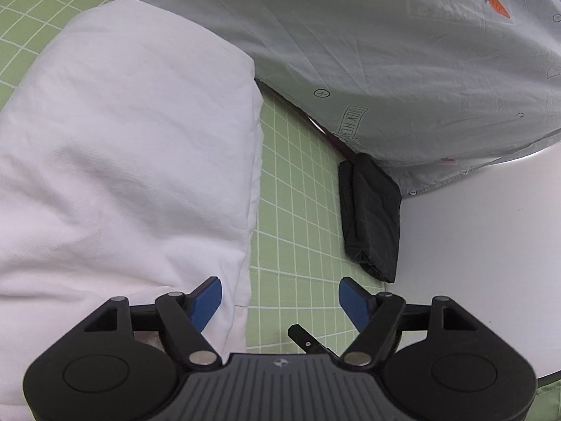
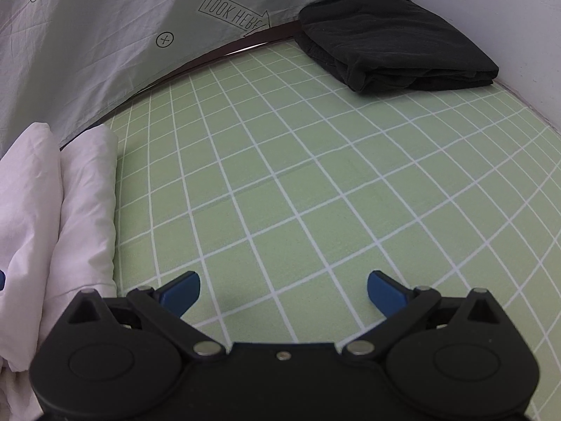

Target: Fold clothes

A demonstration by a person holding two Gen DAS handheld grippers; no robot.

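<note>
A folded white garment (image 1: 115,161) lies on the green checked sheet (image 1: 298,210), filling the left of the left wrist view. It shows as a white roll (image 2: 84,210) at the left edge of the right wrist view. My left gripper (image 1: 280,298) is open and empty, its left finger over the garment's right edge. My right gripper (image 2: 284,291) is open and empty, low over the bare sheet (image 2: 298,175). A folded black garment (image 2: 396,38) lies at the far right by the wall; it also shows in the left wrist view (image 1: 375,210).
A pale grey printed cloth (image 1: 385,52) with a carrot and a "LOOK HERE" arrow hangs along the far side (image 2: 105,35). A white wall (image 2: 508,28) borders the sheet on the right. A dark curved edge (image 2: 210,58) runs under the grey cloth.
</note>
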